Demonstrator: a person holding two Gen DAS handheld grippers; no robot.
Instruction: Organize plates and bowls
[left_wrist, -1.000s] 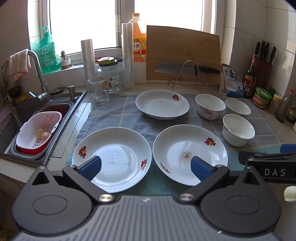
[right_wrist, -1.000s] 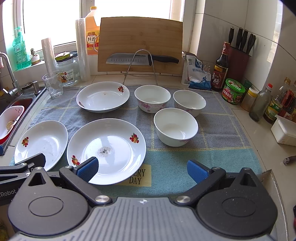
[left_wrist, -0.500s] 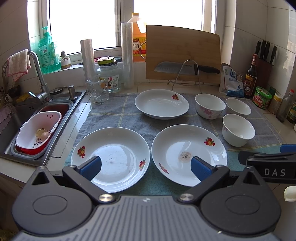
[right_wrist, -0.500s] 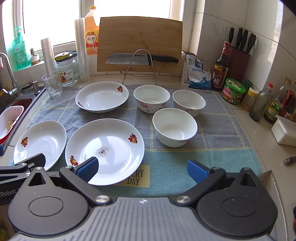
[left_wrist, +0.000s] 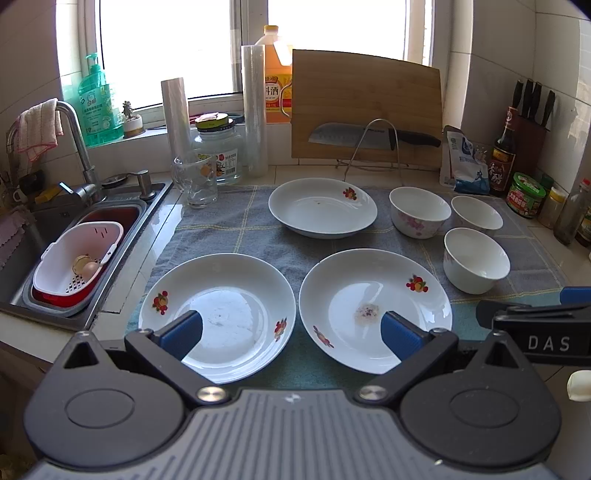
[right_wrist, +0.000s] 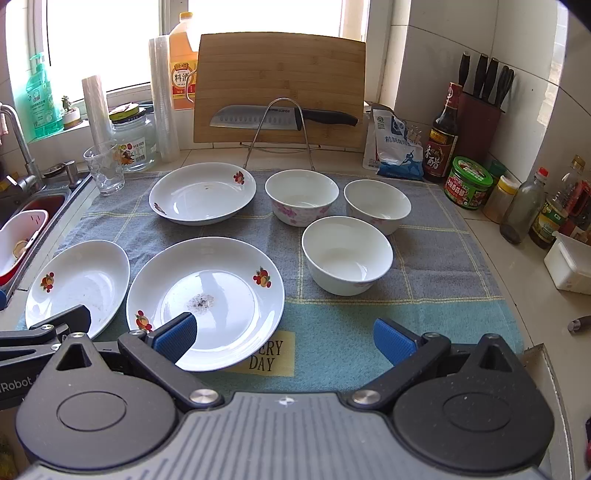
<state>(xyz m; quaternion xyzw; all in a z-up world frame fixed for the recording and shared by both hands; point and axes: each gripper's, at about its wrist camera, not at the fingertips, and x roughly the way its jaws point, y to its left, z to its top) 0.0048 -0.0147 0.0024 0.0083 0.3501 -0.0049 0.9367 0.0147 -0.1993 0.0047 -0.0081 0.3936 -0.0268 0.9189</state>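
Three white plates with fruit prints lie on a grey-and-teal towel (left_wrist: 258, 229): a near-left plate (left_wrist: 221, 314), a near-middle plate (left_wrist: 369, 295) and a far plate (left_wrist: 323, 206). Three white bowls stand to their right: a flowered one (left_wrist: 419, 210), a far one (left_wrist: 476, 212) and a near one (left_wrist: 476, 258). My left gripper (left_wrist: 291, 332) is open and empty, above the near edges of the two near plates. My right gripper (right_wrist: 282, 338) is open and empty, over the near-middle plate (right_wrist: 214, 295) and the towel (right_wrist: 424, 251).
A sink (left_wrist: 66, 236) with a white basket (left_wrist: 74, 258) is at the left. A glass (left_wrist: 194, 181), a jar (left_wrist: 218, 155), a cutting board with a knife (left_wrist: 365, 107) and bottles (right_wrist: 445, 133) line the back. A white box (right_wrist: 569, 264) sits at the right.
Both views have shifted very slightly; the plates sit a little further left in frame. Nothing was grasped or moved.
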